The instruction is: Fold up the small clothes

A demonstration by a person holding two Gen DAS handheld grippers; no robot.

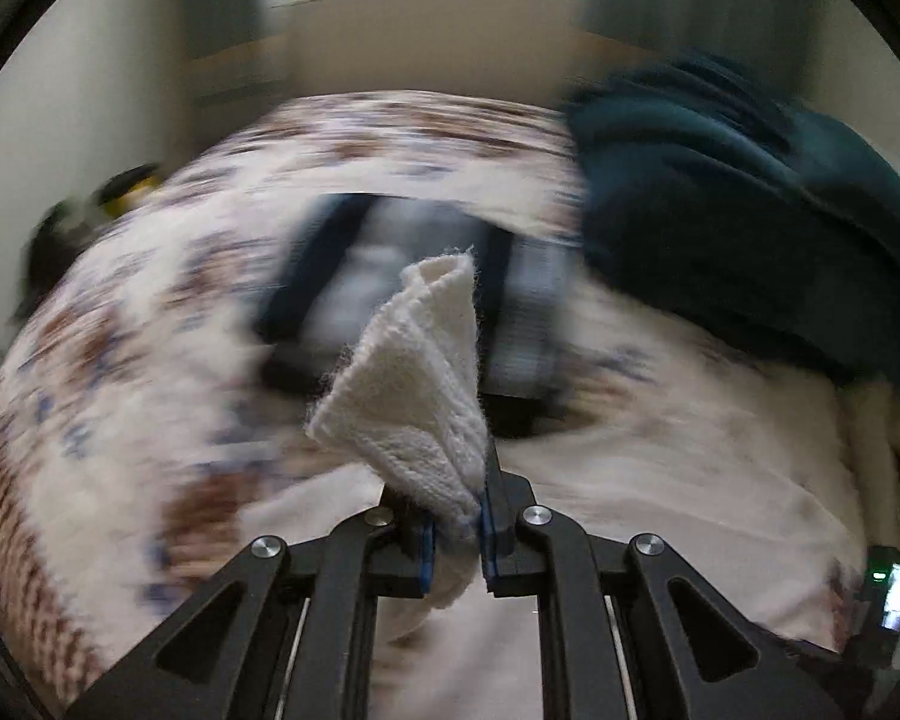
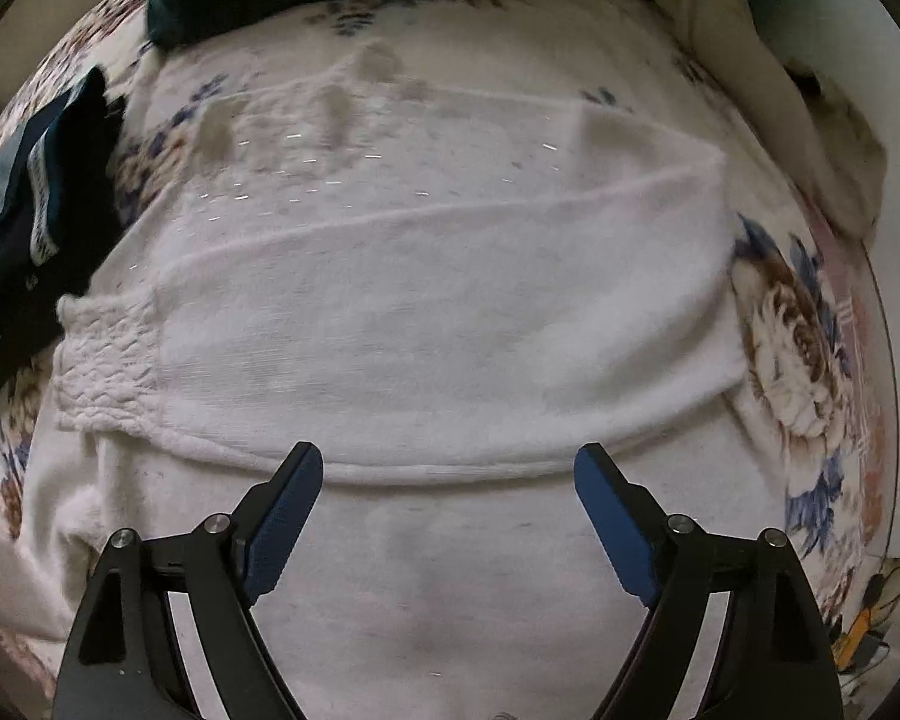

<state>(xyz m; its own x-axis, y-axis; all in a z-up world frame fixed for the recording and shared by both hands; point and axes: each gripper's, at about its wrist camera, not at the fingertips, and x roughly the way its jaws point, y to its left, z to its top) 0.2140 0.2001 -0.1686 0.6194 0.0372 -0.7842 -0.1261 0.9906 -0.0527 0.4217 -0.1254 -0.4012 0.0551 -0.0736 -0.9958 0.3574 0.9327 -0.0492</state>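
My left gripper (image 1: 455, 531) is shut on a corner of a white knit sweater (image 1: 417, 372), with the ribbed hem sticking up between the fingers above the bed. In the right wrist view the same white sweater (image 2: 426, 312) lies spread on the bed, one sleeve folded across the body, its ribbed cuff (image 2: 105, 354) at the left. My right gripper (image 2: 448, 468) is open and empty, just above the sweater's lower part. The left wrist view is motion-blurred.
A floral bedspread (image 1: 120, 330) covers the bed. A folded dark blue and grey garment (image 1: 402, 294) lies mid-bed; it also shows in the right wrist view (image 2: 36, 204). A dark teal garment (image 1: 744, 210) is piled at the right. A cream pillow (image 2: 780, 90) lies far right.
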